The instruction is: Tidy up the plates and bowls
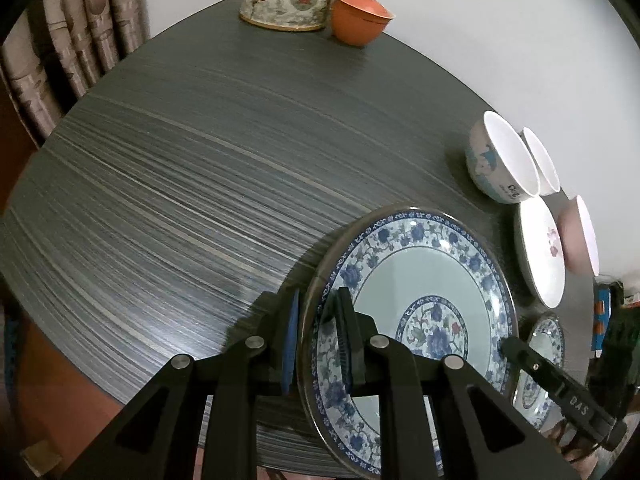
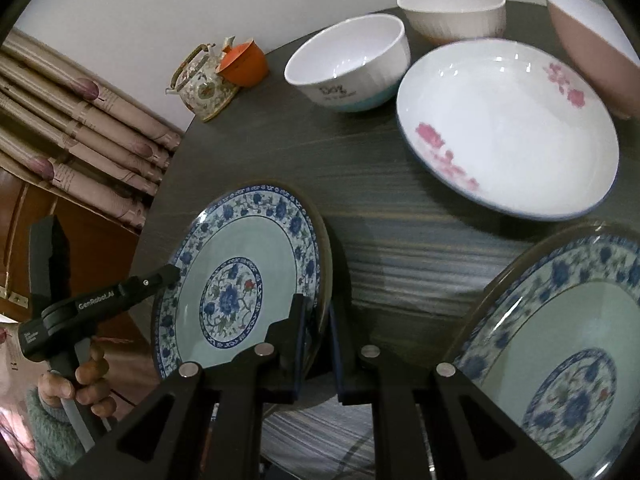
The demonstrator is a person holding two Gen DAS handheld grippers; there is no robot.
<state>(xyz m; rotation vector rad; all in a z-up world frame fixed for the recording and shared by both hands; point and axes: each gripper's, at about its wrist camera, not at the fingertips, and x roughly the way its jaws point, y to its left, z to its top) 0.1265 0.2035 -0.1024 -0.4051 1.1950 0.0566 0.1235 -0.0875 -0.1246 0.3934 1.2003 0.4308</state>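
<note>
Your left gripper [image 1: 316, 344] and right gripper [image 2: 318, 344] each pinch opposite rims of one blue floral plate [image 2: 240, 288], raised above the near table [image 1: 180, 184] edge; a second like plate [image 2: 568, 368] lies right (bowls [image 2: 352, 64] far right).

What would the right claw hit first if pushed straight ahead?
The right claw clamps the blue floral plate by its rim. Beyond it lies dark table, then probably the lettered white bowl, though depth is unclear.
</note>
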